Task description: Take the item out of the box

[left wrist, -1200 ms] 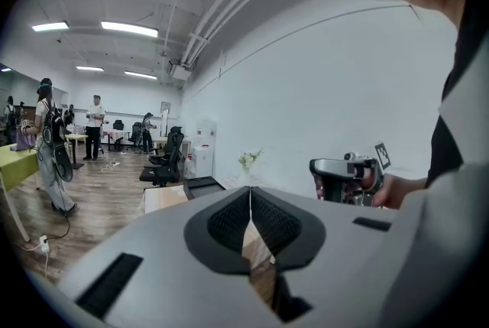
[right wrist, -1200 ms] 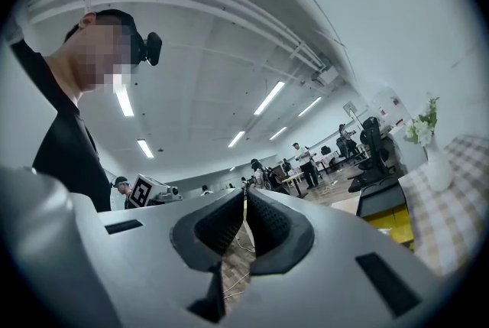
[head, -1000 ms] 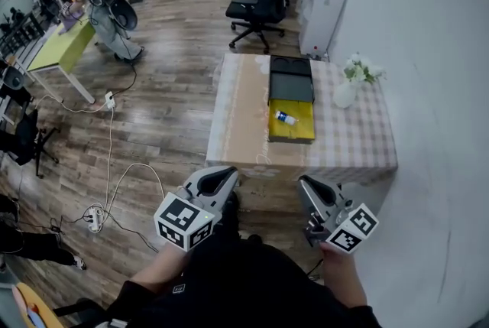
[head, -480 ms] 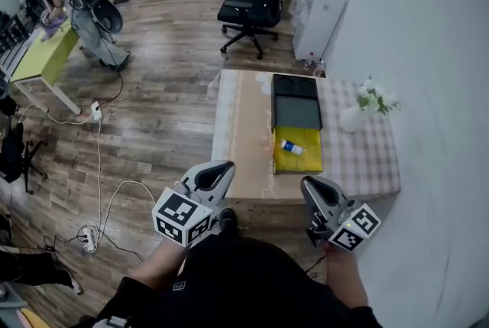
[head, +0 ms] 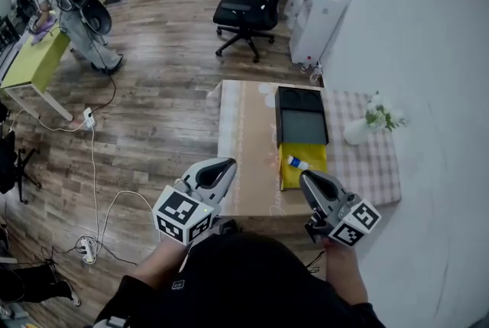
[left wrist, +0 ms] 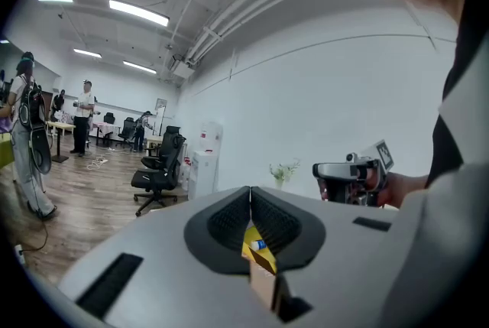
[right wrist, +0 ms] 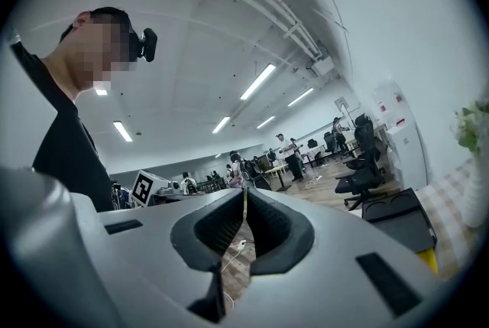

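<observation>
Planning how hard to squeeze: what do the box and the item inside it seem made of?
Box: matte black open lid, flat yellow inside, sharp straight edges; probably card or stiff plastic, can't tell which.
Item: small white bottle with a blue end, smooth look; likely plastic, too small to be sure.

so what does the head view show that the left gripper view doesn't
Only the head view: the whole table, the box's open black lid, and the power strip on the floor.

Only the left gripper view: the ceiling lights, and a straight look at the left claw, its jaws closed together with nothing held.

Both: the yellow box with the small bottle in it, the vase of flowers, the black office chair and the right claw.
</observation>
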`<state>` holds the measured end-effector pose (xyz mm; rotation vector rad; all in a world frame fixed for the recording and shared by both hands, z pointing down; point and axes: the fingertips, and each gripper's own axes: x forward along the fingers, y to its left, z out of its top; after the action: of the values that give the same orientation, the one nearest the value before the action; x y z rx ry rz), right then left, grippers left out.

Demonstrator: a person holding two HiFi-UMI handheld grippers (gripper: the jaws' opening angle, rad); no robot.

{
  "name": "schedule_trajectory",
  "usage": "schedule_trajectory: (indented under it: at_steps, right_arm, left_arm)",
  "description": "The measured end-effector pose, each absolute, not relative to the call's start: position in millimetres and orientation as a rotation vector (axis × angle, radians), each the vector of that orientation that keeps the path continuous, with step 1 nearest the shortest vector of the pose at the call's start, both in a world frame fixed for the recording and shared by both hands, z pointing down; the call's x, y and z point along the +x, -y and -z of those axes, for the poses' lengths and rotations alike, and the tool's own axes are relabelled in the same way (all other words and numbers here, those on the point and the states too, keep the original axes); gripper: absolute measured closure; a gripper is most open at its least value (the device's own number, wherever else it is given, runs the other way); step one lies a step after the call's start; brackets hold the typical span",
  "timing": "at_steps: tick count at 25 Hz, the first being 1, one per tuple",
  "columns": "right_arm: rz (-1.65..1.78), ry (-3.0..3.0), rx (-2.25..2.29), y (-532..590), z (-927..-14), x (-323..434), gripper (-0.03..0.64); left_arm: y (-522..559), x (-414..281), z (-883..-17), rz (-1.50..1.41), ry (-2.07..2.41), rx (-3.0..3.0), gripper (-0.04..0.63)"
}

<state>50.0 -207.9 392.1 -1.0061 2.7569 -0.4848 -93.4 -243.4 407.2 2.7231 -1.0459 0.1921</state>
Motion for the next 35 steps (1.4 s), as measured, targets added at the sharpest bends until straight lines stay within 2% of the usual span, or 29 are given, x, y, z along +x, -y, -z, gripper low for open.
schedule_trajectory:
  at_steps: [7,14,24,35]
  right_arm:
    - [0.497,-2.741,-0.961,221.6,-384.2,33.1,0.578]
    - [0.498,-2.758,-0.938,231.8,-386.8,42.7,0.578]
    - [0.497,-2.759,-0.979,248.9,-398.6,109.1,0.578]
    - [0.544,-2.874,-1.176,275.3,-467.7,169.9,0.577]
  left_arm:
    - [261.8,-107.9,-408.1,-0.192,1.050,2.723,0.580]
    - [269.6,-93.2,-408.9,-0.204,1.054,2.713,0.580]
    - [282.5,-32.2,-405.6,-0.239,1.062,2.700,0.580]
    - [293.1,21.5,-431.7,-0.339,1.022,2.657,0.580]
